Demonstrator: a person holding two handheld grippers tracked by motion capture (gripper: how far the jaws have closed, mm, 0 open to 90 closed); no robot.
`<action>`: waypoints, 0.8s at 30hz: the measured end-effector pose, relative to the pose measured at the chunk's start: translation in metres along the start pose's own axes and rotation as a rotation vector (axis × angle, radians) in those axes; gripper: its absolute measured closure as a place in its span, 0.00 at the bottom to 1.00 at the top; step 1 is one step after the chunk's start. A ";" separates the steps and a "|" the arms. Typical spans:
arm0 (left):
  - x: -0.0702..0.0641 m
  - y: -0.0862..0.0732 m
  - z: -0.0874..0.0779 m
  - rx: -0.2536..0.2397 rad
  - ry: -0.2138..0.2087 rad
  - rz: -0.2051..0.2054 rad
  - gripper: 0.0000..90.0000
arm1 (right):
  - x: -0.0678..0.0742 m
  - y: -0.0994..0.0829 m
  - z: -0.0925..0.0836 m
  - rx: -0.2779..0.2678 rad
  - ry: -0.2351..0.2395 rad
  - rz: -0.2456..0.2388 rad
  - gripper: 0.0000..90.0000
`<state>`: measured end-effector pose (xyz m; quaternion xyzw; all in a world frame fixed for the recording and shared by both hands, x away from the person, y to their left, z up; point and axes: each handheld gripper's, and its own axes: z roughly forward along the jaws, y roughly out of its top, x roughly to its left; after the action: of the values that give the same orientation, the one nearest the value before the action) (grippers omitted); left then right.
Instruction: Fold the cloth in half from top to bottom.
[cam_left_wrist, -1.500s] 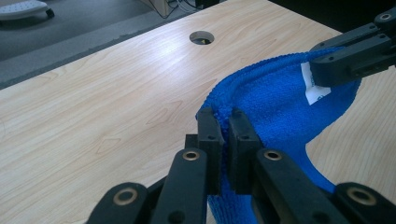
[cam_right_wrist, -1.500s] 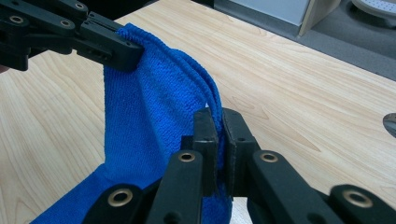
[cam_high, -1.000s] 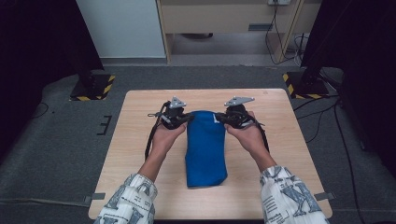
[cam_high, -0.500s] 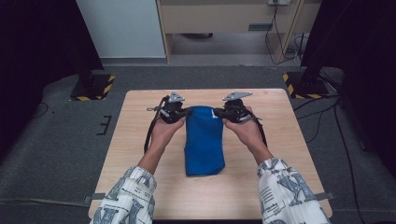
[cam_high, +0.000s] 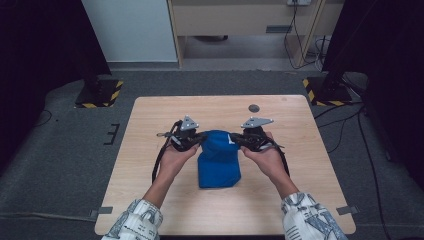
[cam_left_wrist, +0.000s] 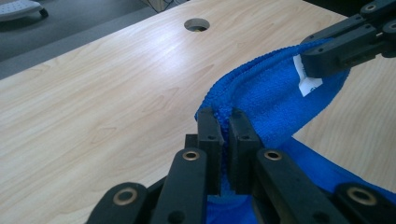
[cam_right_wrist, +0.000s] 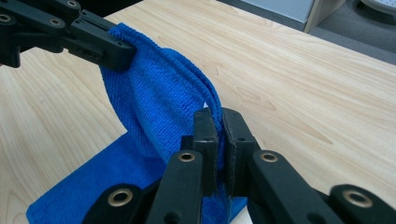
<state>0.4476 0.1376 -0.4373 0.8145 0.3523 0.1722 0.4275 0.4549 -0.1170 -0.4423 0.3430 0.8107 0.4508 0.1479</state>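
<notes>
a blue cloth (cam_high: 218, 159) lies folded near the middle of the desk (cam_high: 150, 125), its near part flat on the wood and its far edge lifted off the surface. that raised edge sags in a soft curve between the two grippers. the left gripper (cam_high: 196, 140) has its jaws closed tight on the left corner of the lifted edge; in the left gripper view the cloth (cam_left_wrist: 275, 100) is pinched between the two black jaws of the left gripper (cam_left_wrist: 227, 122), with layers of the fold showing along the rim. the right gripper (cam_high: 237, 140) clamps the right corner the same way, and in the right gripper view the doubled edge of the cloth (cam_right_wrist: 154, 102) runs up into the closed jaws of the right gripper (cam_right_wrist: 222, 122). a small white label (cam_left_wrist: 309, 85) sits on the cloth by the right gripper's jaws. a hand wraps each gripper, patterned sleeves (cam_high: 134, 223) entering from the near edge. a round hole (cam_high: 254, 108) sits in the desk's far part, well apart from the cloth. grey floor (cam_high: 60, 150) surrounds the desk.
</notes>
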 end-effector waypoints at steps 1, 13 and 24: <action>-0.001 -0.002 0.000 0.001 -0.001 -0.003 0.95 | 0.001 -0.002 0.000 0.000 0.000 0.005 0.95; -0.014 -0.029 -0.005 0.015 -0.027 -0.015 0.95 | 0.013 -0.027 0.002 0.017 0.027 -0.001 0.95; -0.023 -0.044 -0.003 0.017 -0.047 -0.027 0.94 | 0.016 -0.041 0.002 0.029 0.034 0.003 0.95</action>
<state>0.4108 0.1398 -0.4709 0.8171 0.3544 0.1442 0.4312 0.4274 -0.1196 -0.4759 0.3388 0.8190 0.4451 0.1282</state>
